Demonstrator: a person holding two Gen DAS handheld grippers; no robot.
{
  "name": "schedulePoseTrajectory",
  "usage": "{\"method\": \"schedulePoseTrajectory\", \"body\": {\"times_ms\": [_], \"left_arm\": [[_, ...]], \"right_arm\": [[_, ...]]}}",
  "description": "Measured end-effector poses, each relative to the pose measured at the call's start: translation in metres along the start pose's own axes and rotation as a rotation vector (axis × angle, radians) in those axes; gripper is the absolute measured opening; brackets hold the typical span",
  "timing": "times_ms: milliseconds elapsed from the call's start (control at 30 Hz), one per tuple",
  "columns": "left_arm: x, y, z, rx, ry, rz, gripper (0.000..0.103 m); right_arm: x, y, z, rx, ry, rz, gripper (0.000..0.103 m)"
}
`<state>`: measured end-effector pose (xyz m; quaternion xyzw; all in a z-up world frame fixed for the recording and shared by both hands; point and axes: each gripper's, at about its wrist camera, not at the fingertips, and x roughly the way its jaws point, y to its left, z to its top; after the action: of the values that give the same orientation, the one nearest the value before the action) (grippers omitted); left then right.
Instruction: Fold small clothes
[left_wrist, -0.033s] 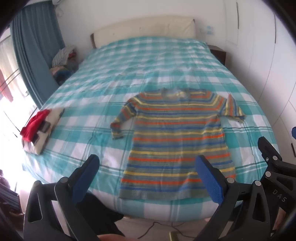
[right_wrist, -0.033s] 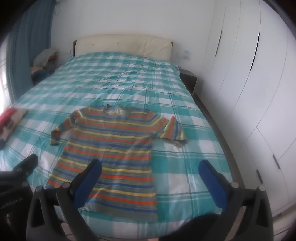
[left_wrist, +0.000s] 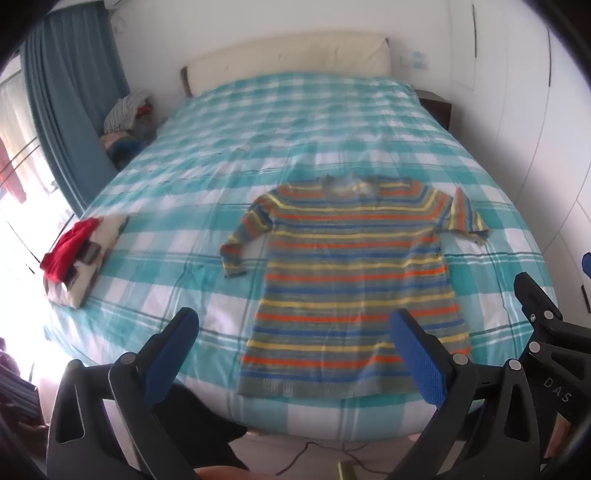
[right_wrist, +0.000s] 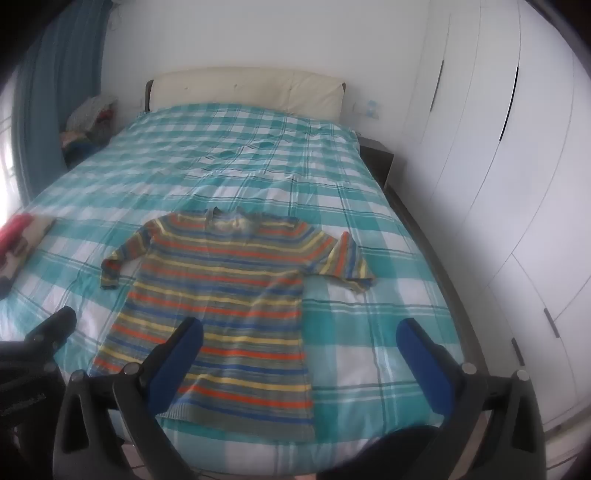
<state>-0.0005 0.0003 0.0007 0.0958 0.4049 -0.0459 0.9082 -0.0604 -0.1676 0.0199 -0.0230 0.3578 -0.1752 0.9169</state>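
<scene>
Left hand-held gripper (left_wrist: 291, 354) and right hand-held gripper (right_wrist: 299, 354): both jaws spread wide, nothing held, hovering at the bed's (left_wrist: 295, 140) near edge. Striped sweater (left_wrist: 354, 280) lies flat on the checked cover, hem nearest, sleeves out.

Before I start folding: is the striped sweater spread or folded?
Spread: the striped sweater lies flat on the bed, both sleeves out sideways.

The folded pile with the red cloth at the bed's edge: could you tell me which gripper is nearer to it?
Left. The left gripper hovers open over the bed's foot, nearer the pile; the right gripper hangs beyond the sweater.
</scene>
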Motion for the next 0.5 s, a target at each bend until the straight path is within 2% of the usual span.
{"method": "schedulePoseTrajectory", "body": {"times_ms": [500], "left_arm": [[-0.0002,0.0005,-0.0001,0.000,0.004,0.000,0.103]], "right_arm": [[0.0062,0.0014,-0.0029,-0.006,0.020,-0.001,0.103]]}}
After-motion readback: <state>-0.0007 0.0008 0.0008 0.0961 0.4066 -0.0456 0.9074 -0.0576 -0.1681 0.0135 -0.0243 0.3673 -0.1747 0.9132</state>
